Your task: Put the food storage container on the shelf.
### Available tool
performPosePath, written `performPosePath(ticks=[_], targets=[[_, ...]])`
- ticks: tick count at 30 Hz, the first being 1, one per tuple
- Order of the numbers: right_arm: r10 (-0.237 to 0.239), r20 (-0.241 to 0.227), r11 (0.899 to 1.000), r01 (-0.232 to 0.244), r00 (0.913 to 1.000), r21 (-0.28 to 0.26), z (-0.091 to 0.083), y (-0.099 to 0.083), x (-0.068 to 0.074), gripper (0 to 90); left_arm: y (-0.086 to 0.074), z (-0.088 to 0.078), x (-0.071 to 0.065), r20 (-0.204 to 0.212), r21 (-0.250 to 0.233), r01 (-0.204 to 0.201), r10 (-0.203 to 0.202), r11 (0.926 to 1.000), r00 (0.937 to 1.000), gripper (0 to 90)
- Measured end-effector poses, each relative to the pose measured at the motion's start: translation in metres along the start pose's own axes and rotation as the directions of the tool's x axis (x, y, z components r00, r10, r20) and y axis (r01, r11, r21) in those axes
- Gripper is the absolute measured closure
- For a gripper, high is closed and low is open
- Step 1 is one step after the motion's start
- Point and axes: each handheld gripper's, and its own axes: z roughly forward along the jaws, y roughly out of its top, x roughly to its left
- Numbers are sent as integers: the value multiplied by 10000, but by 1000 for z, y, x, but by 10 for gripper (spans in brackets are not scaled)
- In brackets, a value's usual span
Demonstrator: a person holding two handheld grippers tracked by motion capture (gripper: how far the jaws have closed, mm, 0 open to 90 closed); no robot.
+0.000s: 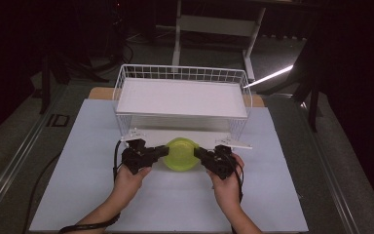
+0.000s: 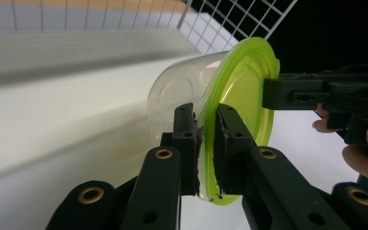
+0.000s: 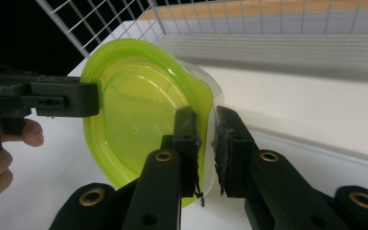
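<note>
In the lower middle of the high view a clear round container with a yellow-green lid (image 1: 181, 154) hangs between two tools, just in front of the open lower level of a white wire rack (image 1: 182, 97) that stands on the pale blue-grey table (image 1: 92, 195). The left hand-held gripper (image 1: 163, 151) comes in from the left of the frame and the right hand-held gripper (image 1: 198, 153) from the right, each carried by a bare hand that enters from the bottom edge. In the left gripper view the left hand-held gripper (image 2: 207, 143) has its two black jaws clamped on the rim of the container (image 2: 235, 110), one pad on the clear wall side and one on the lid side, and the other tool reaches the far edge of the lid at the right of that frame. In the right gripper view the right hand-held gripper (image 3: 206, 143) pinches the opposite rim of the container (image 3: 139, 120) the same way, lid facing left, with the rack's white shelf and wire back in the upper part of the frame.
</note>
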Motion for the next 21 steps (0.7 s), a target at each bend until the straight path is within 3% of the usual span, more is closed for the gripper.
performPosePath(ticks=[5,12,21], targets=[[113,224,9998,-110,9997,-155,11,5,-7,798,3,10,10,-48,-185,224,-225,9996,9997,816],[452,553,9990,-451,9974,-27,31,7,-16,796,4,24,25,-245,-197,52,-57,9998,9997,815],[680,926,9976,-692,9934,98,47,6,-27,795,6,41,37,-315,-27,126,-127,9999,9994,814]])
